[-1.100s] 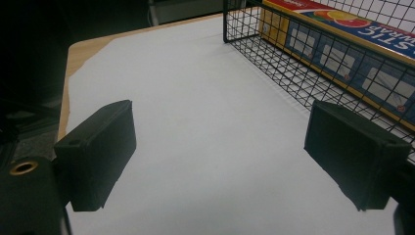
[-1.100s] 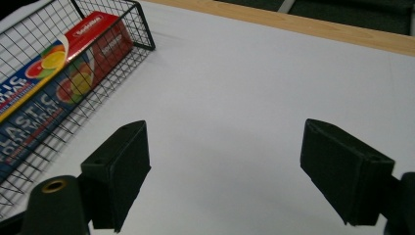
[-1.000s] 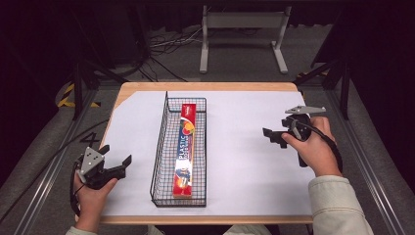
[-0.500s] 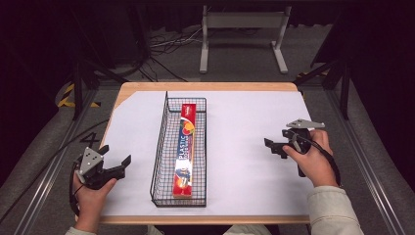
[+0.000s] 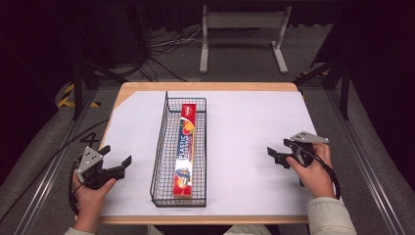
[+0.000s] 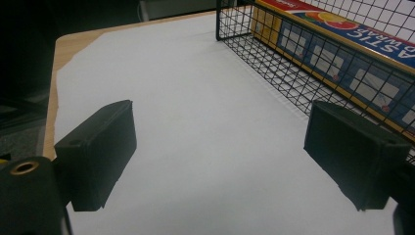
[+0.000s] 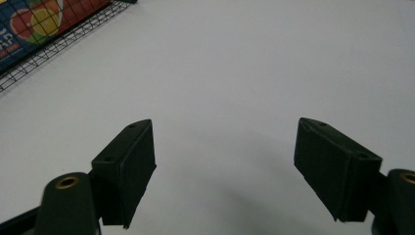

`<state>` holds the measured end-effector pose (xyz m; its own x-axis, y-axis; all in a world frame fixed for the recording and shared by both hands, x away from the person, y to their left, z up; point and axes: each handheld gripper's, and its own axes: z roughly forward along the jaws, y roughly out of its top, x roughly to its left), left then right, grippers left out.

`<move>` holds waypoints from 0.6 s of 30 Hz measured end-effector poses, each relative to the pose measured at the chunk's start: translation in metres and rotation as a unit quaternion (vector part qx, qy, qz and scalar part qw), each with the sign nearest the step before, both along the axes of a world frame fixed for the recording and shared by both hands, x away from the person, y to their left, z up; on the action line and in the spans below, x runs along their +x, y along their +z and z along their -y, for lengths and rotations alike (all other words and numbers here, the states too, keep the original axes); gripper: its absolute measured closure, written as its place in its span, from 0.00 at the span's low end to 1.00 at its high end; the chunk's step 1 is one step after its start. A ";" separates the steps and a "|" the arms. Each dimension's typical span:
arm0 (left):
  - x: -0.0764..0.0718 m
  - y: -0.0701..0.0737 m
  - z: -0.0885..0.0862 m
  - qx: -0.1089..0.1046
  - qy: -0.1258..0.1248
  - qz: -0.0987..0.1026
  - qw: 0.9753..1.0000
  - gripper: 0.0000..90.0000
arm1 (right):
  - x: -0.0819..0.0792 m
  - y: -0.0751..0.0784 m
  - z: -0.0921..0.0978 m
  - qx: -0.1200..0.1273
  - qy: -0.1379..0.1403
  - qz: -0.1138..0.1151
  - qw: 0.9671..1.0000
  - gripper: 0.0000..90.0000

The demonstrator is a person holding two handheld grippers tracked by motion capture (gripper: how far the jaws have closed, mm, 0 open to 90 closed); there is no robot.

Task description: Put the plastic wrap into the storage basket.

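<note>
Two grippers, both with jaws spread wide and holding nothing. We've got the plastic wrap box [image 5: 186, 149] lying flat in the wire basket [image 5: 161, 147], long axis running away from us. Our left gripper [image 5: 116, 164] sits nearer it; our right gripper [image 5: 275, 155] is well apart.

White sheet [image 5: 249, 147] either side is wide open; the wire basket [image 5: 164, 147] down the middle is the 1 obstacle.
</note>
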<state>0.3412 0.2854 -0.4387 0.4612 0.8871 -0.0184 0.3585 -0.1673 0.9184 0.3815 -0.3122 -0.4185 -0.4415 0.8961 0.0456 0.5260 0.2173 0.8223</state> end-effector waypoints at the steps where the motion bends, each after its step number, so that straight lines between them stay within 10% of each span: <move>1: 0.000 0.000 0.000 0.002 -0.002 0.000 1.000 0.14 | -0.001 -0.002 0.000 -0.002 0.001 0.002 1.000 0.27; 18: 0.004 -0.007 -0.004 0.008 0.008 -0.007 1.000 0.14 | -0.017 -0.022 0.005 0.003 -0.009 0.030 1.000 0.25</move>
<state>0.3447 0.2890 -0.4456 0.4474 0.8943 -0.0116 0.3746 -0.1756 0.9104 0.3649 -0.3169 -0.4407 -0.4275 0.9037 0.0243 0.4792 0.2037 0.8537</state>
